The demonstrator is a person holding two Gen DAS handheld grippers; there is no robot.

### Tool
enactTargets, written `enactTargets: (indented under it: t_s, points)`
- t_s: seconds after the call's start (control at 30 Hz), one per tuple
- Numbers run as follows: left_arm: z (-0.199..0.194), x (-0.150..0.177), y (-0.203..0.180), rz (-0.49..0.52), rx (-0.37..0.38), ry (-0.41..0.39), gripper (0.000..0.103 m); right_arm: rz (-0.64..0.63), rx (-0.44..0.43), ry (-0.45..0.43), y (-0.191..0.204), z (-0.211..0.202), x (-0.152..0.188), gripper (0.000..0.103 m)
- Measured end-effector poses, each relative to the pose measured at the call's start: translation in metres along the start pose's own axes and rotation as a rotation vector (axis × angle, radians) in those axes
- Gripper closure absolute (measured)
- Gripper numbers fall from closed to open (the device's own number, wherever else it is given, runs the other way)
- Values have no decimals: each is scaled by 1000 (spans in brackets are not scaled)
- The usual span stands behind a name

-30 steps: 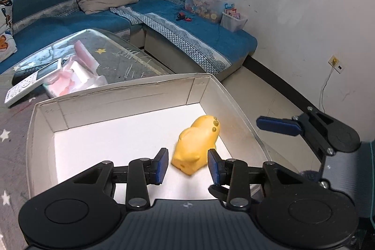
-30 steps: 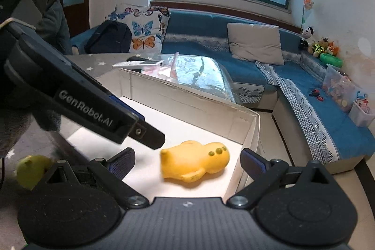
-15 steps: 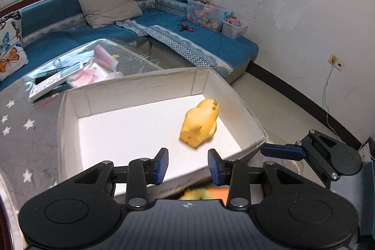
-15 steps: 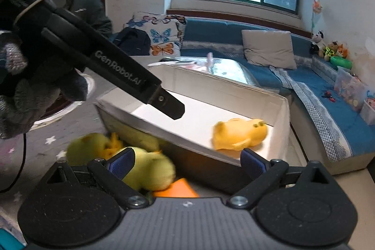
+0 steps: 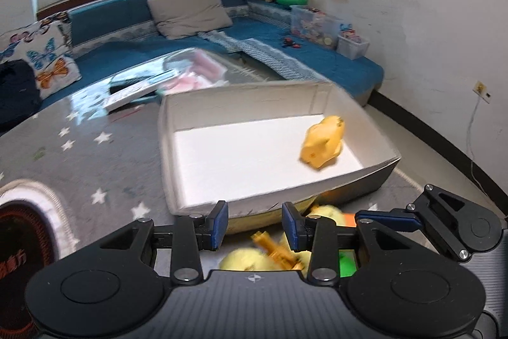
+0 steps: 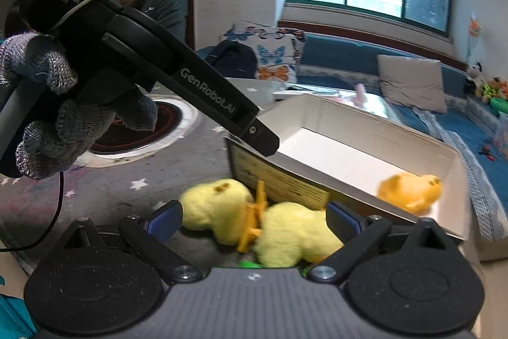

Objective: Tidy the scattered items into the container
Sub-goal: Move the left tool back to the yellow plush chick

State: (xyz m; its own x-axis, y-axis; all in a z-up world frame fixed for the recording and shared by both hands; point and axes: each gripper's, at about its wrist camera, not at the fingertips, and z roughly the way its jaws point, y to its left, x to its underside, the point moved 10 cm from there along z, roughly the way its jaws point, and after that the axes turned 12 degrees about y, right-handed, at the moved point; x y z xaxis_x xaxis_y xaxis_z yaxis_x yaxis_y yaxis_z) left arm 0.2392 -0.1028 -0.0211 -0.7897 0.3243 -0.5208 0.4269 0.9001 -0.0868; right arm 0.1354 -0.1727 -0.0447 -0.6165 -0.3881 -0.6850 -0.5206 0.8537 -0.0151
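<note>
A white cardboard box [image 5: 241, 202] [image 6: 457, 167] stands on the grey star-patterned table. An orange-yellow toy animal [image 5: 324, 142] [image 6: 409, 188] lies inside it at the right end. A pale yellow plush duck with orange trim [image 6: 270, 221] [image 5: 247, 259] lies on the table just outside the box's near wall. My left gripper [image 5: 254, 224] is open and empty above the duck and the box's near rim. My right gripper [image 6: 254, 220] is open, its pads on either side of the duck, not closed on it. The right gripper shows at the lower right of the left wrist view [image 5: 390, 218].
An orange item [image 5: 347, 220] and a green item [image 5: 346, 266] lie by the duck. A round dark burner [image 6: 152, 129] is set in the table at the left. A remote and pink packets [image 5: 177, 81] lie behind the box. A blue sofa [image 5: 285, 53] runs along the wall.
Both grippers pulled back out of the box and toward the table's near side. The orange-yellow toy stays in the box. The yellow duck has come into view between the right gripper's fingers.
</note>
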Motion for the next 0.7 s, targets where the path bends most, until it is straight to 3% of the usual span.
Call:
enactTargets:
  t_s: [0.3,0.7]
  points:
    - [4,19,15,-4,-52,42,63,-39,-29,33,22,31,-12,4]
    - [8,38,22,-6,-36,93,62,-77,-37,77,38,64,-11,4]
